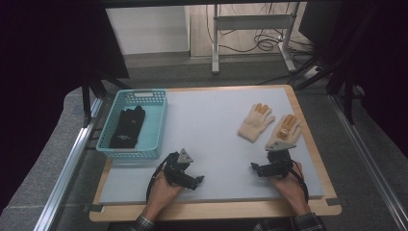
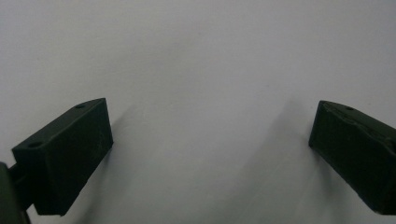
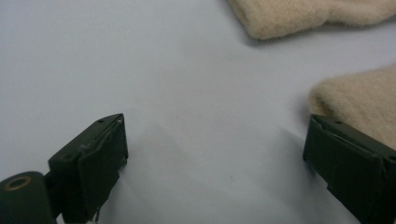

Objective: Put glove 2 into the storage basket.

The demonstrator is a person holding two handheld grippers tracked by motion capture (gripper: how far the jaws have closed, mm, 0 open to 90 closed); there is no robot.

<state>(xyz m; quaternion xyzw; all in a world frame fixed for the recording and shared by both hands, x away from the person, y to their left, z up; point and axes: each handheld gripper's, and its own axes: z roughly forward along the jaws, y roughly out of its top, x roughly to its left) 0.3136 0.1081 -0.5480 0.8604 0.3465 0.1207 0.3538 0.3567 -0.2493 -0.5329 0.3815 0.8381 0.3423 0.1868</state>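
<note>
Gloves are half sorted, by the look of it: a black pair (image 1: pixel 127 126) already lies inside the teal slotted plastic basket (image 1: pixel 156 122), while two cream knitted gloves with orange fingertips wait well to the right of that basket on the pale grey mat (image 1: pixel 211 125). Your right gripper (image 3: pixel 215 154) stands spread, its right jaw at the cuff of the nearer cream glove (image 1: pixel 285 131); the farther one (image 1: pixel 256 122) lies beside it. Your left gripper (image 2: pixel 210 144), also spread, hovers near the basket's front corner. The knit looks soft and fuzzy.

left claw (image 1: pixel 185 172): black, grey three-cornered plate | right claw (image 1: pixel 274 166): black, cabled | plaid cuffs
</note>
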